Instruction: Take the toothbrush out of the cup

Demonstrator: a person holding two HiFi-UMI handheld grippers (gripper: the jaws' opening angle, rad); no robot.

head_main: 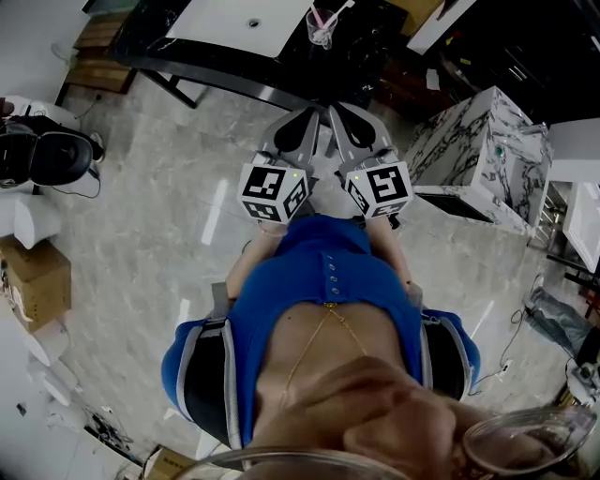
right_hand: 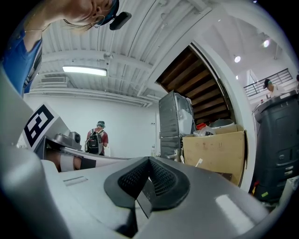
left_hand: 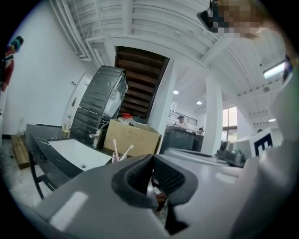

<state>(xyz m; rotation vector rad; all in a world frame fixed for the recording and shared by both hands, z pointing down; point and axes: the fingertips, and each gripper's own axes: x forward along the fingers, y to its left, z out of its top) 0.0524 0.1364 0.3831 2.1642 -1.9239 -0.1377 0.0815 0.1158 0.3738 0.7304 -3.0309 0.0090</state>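
The toothbrush [head_main: 337, 11] stands tilted in a clear cup [head_main: 321, 28] at the top of the head view, just right of centre. The left gripper view shows a second brush in the same cup. The cup sits on a dark table [head_main: 187, 64], at the right edge of a white sink basin [head_main: 234, 19] set into the top.

Below the table lies a pale marble floor [head_main: 159, 206], with a marble-patterned block [head_main: 478, 150] at right and a small cardboard box [head_main: 33, 281] at the left edge; what it holds I cannot tell. In the left gripper view a larger open carton [left_hand: 133, 137] stands behind the cup, something red and white above its rim. Beside it is a dark wrapped appliance [left_hand: 100, 109] under wooden stairs [left_hand: 140, 79].

The left gripper [head_main: 305, 114] and right gripper [head_main: 339, 111] are side by side at mid frame, apart from the cup. Each has its jaws pressed together on nothing.
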